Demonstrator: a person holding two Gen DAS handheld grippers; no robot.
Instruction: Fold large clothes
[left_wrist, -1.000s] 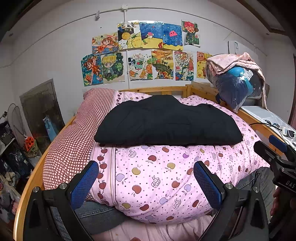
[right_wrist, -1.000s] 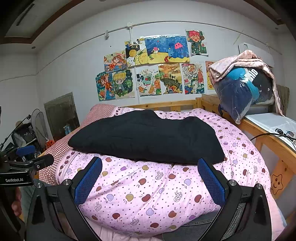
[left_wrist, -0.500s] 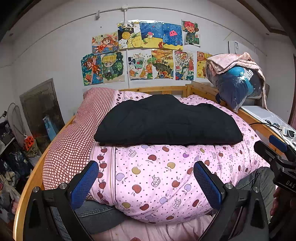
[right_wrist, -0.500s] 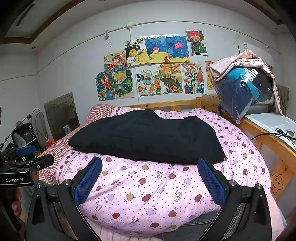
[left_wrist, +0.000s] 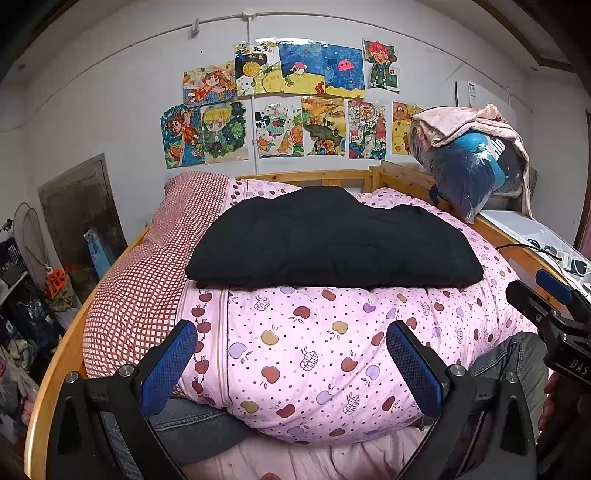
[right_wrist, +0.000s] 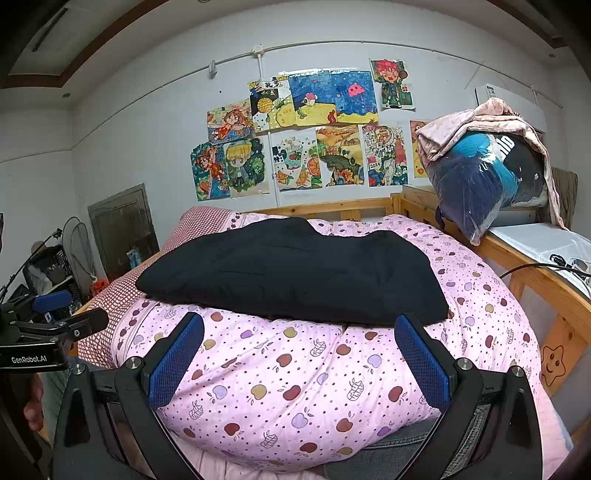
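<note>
Black garment (left_wrist: 332, 240) on the quilt (left_wrist: 314, 339) — likely soft, padded, bulky; grip its corners. Left gripper (left_wrist: 291, 365) and right gripper (right_wrist: 299, 354) — both spread wide, empty.

You are looking at a black garment (left_wrist: 332, 240) of matt, faintly quilted cloth lying on a pink quilt (left_wrist: 314, 339) of soft printed cotton-like fabric; the bed frame (right_wrist: 546, 291) is showing pale, smooth, lightly glossy wood; the bag (right_wrist: 476, 184) is gleaming as clear, crinkled plastic; the drawings (left_wrist: 295, 107) are hanging as paper, some shiny; your left gripper (left_wrist: 291, 363) and right gripper (right_wrist: 299, 363) are showing matt black plastic arms, metal screws and rough blue textured pads (right_wrist: 177, 360).
</note>
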